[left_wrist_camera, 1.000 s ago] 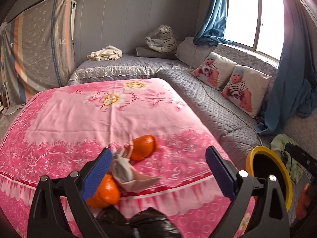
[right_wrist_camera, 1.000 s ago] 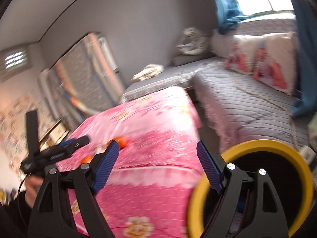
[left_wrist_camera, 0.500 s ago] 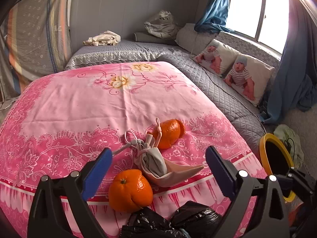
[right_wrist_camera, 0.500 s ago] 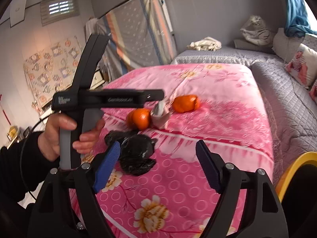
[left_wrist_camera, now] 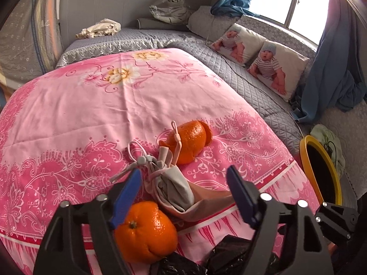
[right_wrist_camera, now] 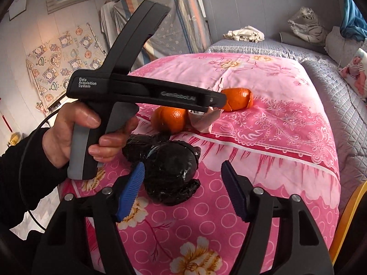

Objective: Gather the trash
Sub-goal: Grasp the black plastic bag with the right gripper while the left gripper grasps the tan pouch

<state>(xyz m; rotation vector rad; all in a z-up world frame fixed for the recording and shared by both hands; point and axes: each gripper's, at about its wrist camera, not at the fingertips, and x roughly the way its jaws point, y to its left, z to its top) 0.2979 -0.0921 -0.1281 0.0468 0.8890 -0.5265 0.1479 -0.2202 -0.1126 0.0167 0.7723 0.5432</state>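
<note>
Left wrist view. Left gripper (left_wrist_camera: 183, 188): jaws apart and closing, pads pressing nothing. Between the fingers, a grey drawstring pouch (left_wrist_camera: 169, 185) lying on the pink floral cloth (left_wrist_camera: 91, 105). Just under the left finger, a whole orange (left_wrist_camera: 146, 231). Beyond the pouch, a partly peeled orange (left_wrist_camera: 190, 142). Below the gripper, at the frame's bottom edge, a crumpled black plastic bag (left_wrist_camera: 229, 249). Far right of the gripper, a yellow-rimmed bin (left_wrist_camera: 305, 151).

Right wrist view. Right gripper (right_wrist_camera: 182, 189): jaws apart and closing, gripping nothing. The black plastic bag (right_wrist_camera: 169, 169) sits just ahead, between the fingers; contact cannot be told. Up left, a hand (right_wrist_camera: 75, 133) holds the left gripper's handle.
</note>
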